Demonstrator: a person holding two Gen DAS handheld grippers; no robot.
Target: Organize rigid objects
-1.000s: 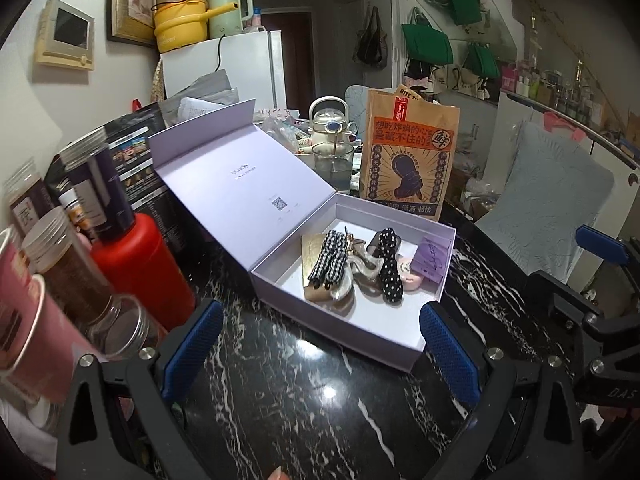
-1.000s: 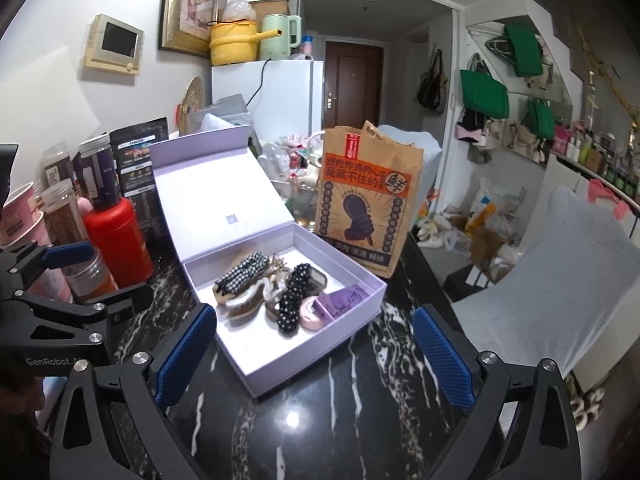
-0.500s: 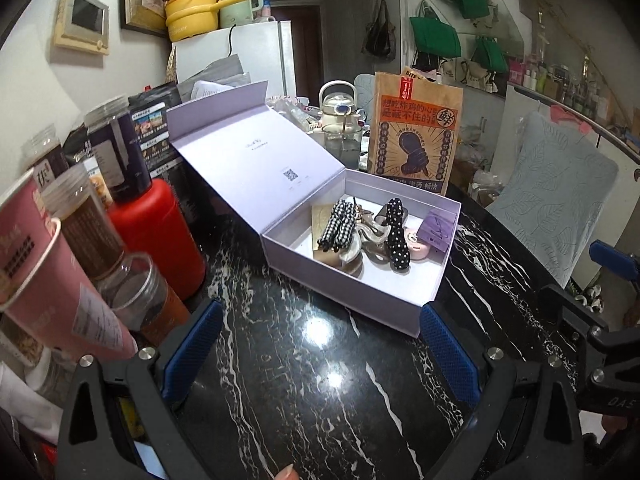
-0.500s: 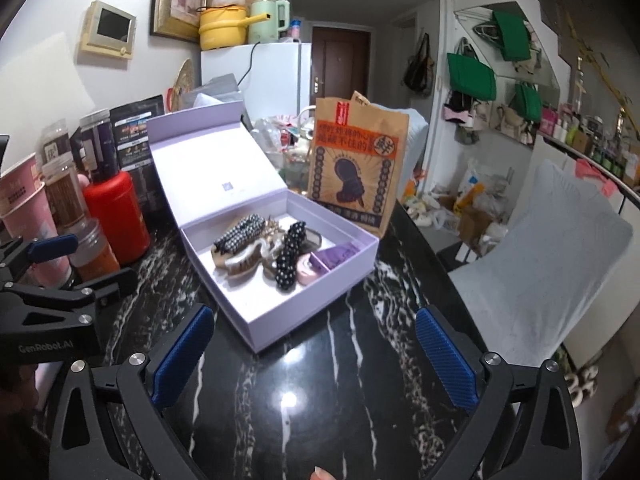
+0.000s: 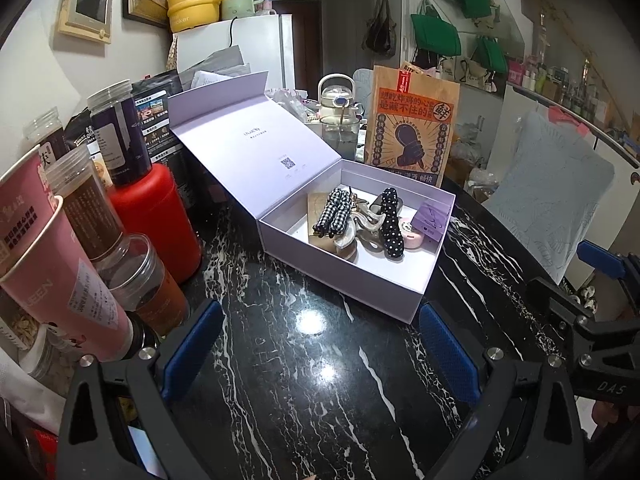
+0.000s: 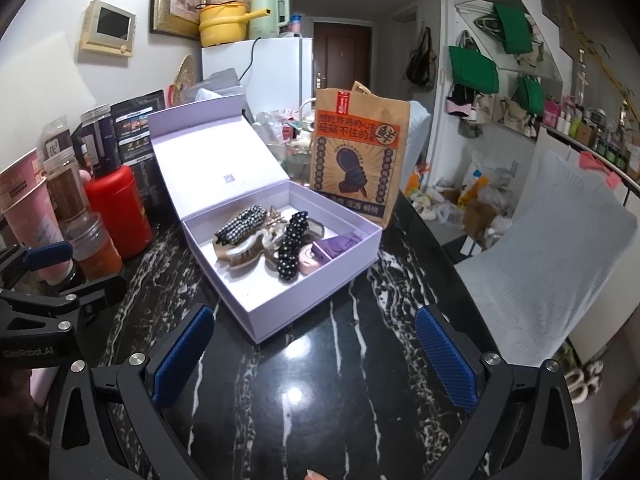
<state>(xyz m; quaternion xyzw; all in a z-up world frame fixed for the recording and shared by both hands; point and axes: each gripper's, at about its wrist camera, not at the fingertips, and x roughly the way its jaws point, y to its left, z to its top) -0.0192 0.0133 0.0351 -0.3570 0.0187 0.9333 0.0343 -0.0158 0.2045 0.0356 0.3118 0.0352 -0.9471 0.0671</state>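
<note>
Left wrist view: left gripper [image 5: 316,344] spread wide, empty. Right gripper [image 6: 314,350] likewise wide, empty. Box [image 5: 340,276] sits open on table [image 5: 304,392], clips [image 5: 360,220] inside, ahead of both.

The brown paper bag [image 5: 412,136] stands right behind the open purple box [image 5: 348,276]. Big Chinese words on the bag's orange band say 想吃炸鸡的心 是藏不住的, and a round sign beside them says 鲜. Along the bag's bottom edge, the right view shows 畅快. The small words on its blue picture are too tiny to read.

The box's lid [image 5: 248,140] has a tiny brand word and a square code, but they are too small to read.

Left of the box, a pink cup [image 5: 60,280] lies tilted, and its side ends in "EEN".

The left gripper [image 6: 52,344] says "GenRobot.AI" in the right view. The right gripper [image 5: 608,388] says "DAS" in the left view.
</note>
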